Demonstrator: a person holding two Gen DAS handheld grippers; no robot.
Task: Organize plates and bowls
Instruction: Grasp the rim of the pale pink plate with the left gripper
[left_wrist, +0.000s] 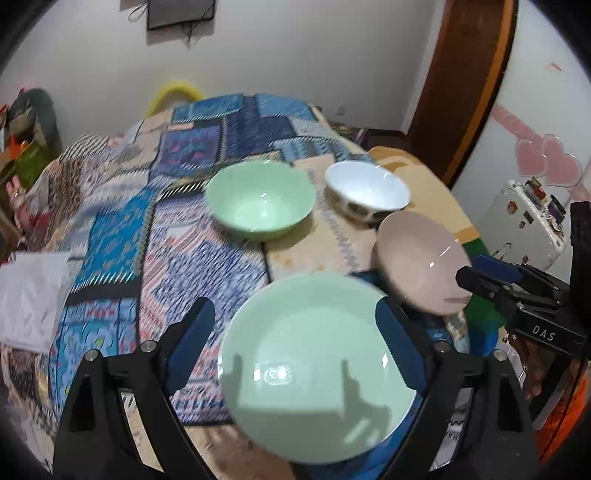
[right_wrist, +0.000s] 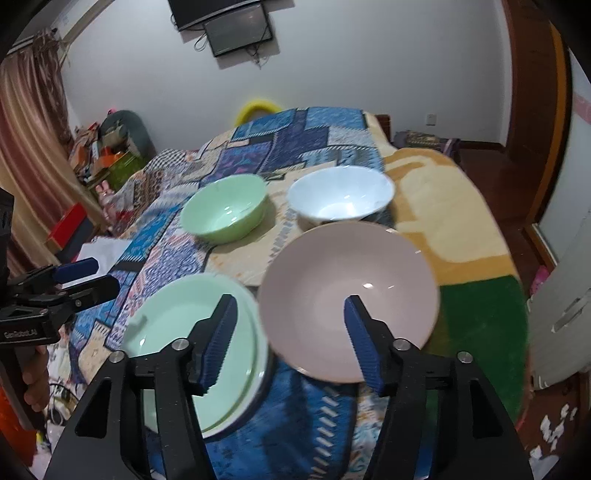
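- The left gripper (left_wrist: 295, 354) stood open over the shallow pale-green ceramic plate (left_wrist: 314, 365), its pads clear of the rim.
- The right gripper (right_wrist: 291, 332) gaped too, holding nothing, above the wide pink ceramic plate (right_wrist: 347, 295) just right of the green plate.
- Beyond the green plate sat a deep green bowl (left_wrist: 260, 201) and, to its right, a white bowl (left_wrist: 367, 188), all on the patterned quilt (left_wrist: 177, 229) covering the bed.
- Likely best: lift both grippers straight clear before reaching onward for the bowls.
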